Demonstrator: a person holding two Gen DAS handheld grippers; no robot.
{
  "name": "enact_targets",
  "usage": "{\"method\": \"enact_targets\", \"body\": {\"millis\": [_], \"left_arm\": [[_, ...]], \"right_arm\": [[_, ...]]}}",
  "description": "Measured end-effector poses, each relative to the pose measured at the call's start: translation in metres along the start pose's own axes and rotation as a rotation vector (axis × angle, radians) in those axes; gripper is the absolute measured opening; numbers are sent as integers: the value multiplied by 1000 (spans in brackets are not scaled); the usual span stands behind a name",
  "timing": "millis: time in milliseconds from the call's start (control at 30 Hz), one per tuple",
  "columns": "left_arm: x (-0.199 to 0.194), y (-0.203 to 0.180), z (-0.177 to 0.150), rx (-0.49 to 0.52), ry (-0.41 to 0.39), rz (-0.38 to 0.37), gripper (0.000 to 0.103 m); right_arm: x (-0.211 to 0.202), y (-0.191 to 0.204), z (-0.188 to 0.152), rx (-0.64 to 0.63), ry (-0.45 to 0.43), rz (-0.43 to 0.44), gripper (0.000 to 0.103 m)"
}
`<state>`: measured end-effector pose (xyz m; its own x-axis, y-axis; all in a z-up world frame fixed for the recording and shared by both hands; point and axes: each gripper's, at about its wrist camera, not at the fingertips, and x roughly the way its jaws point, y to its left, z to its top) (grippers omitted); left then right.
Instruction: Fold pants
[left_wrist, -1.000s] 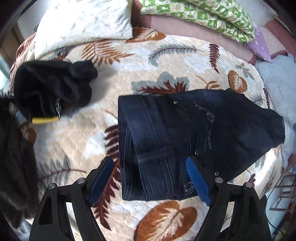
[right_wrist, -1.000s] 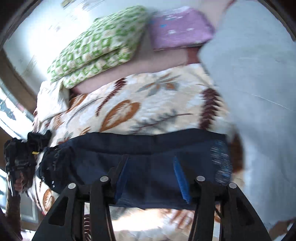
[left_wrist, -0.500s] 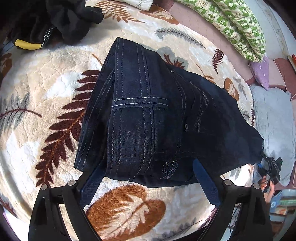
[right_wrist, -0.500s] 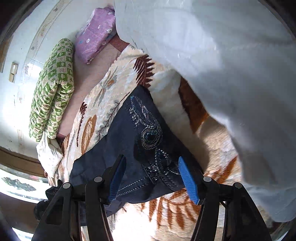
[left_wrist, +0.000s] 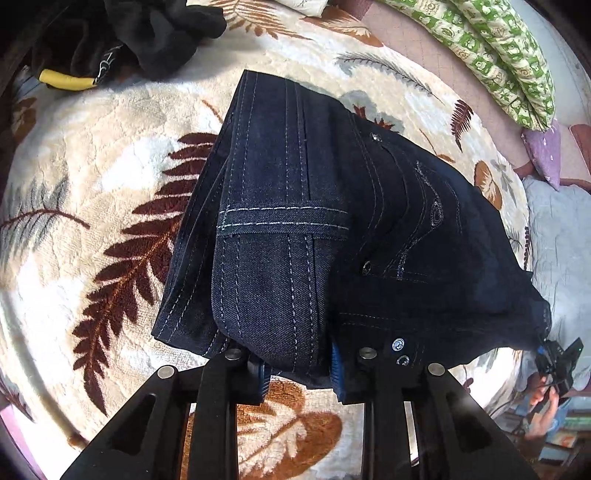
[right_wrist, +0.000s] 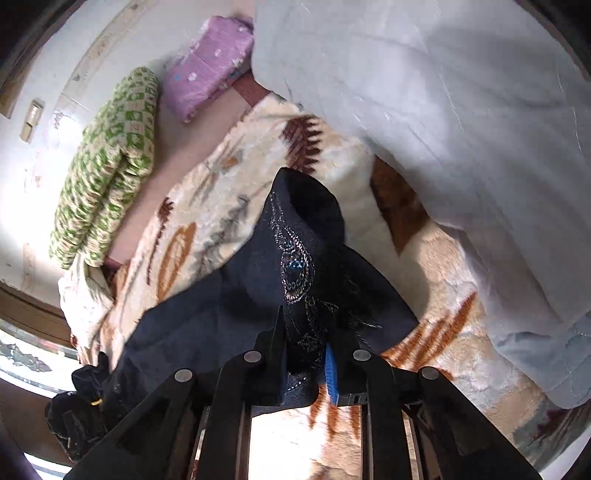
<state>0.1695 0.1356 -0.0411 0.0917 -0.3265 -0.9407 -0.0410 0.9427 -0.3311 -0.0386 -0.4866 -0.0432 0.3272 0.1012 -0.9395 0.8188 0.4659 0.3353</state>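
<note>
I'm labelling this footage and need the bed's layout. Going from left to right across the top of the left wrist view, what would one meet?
Black garment with a yellow band → dark jeans → green patterned quilt → purple pillow → pale blue blanket.

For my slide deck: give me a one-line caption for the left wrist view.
Left tongs pinch the near edge of folded dark jeans on a leaf-print blanket.

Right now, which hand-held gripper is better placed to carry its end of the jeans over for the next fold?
Probably the right hand-held gripper: it has just closed on the light embroidered end, while the left hand-held gripper pinches the jeans at their thick stitched bundle.
</note>
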Motion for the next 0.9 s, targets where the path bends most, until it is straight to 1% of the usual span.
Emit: {"method": "enact_targets", "body": {"millis": [33,67,100,133,200,267,300,333,367,400,433,467,500,533,567,600,633,667,700,733,767,800,833,867,900], "left_arm": [[1,0,0,-2,4,2,25],[2,0,0,1,6,6,25],[3,0,0,4,3,10,26],[1,1,-1,7,2,13,26],[1,0,-1,8,1,18,26],[9,-2,2,2,6,15,28],[8,0,2,-1,7,12,28],[8,2,2,-7,8,8,30],[9,3,2,-13,9,3,30],[8,5,1,-19,8,-4,30],[7,7,1,-30,9,-11,30],[7,8,1,-38,9,-15,30],[7,9,0,-42,8,-17,30],[6,10,0,-48,7,-18,30],[5,9,-2,-48,5,-18,30],[4,8,-3,-39,4,-13,30],[5,5,-5,-29,7,-2,31],[7,2,-6,-17,9,13,31],[8,-1,-7,-2,6,26,31],[9,-3,-8,6,1,39,31],[10,-4,-8,8,-2,51,31],[10,-5,-8,8,-4,55,31],[9,-5,-8,8,-6,56,31],[8,-5,-9,10,-8,58,32],[7,-6,-10,16,-7,57,32]], "right_arm": [[0,-7,-2,19,-7,-11,29],[-2,-15,-3,40,-29,-19,34],[-4,-22,-4,56,-56,-48,50],[-6,-27,-6,59,-73,-82,64],[-4,-29,-9,20,-94,-126,65],[4,-28,-12,-14,-94,-182,71],[10,-30,-14,-9,-90,-188,76],[16,-33,-16,19,-78,-150,78],[19,-35,-18,50,-90,-112,78],[17,-33,-20,58,-124,-76,76],[19,-30,-21,51,-115,-5,56],[24,-25,-20,39,-78,37,38],[28,-16,-17,2,-33,37,21],[26,-7,-15,-43,-30,-8,20],[18,1,-12,-83,-58,-40,18],[4,5,-6,-96,-95,-28,13],[-13,6,-1,-94,-137,-6,13],[-25,7,2,-104,-154,12,13],[-29,9,5,-133,-142,3,13],[-27,10,3,-166,-126,-43,14],[-18,8,1,-186,-94,-90,14],[-5,5,-3,-199,-43,-131,15],[8,0,-8,-201,-3,-177,19],[16,-6,-10,-189,13,-197,23],[17,-12,-13,-167,17,-183,26]]}}
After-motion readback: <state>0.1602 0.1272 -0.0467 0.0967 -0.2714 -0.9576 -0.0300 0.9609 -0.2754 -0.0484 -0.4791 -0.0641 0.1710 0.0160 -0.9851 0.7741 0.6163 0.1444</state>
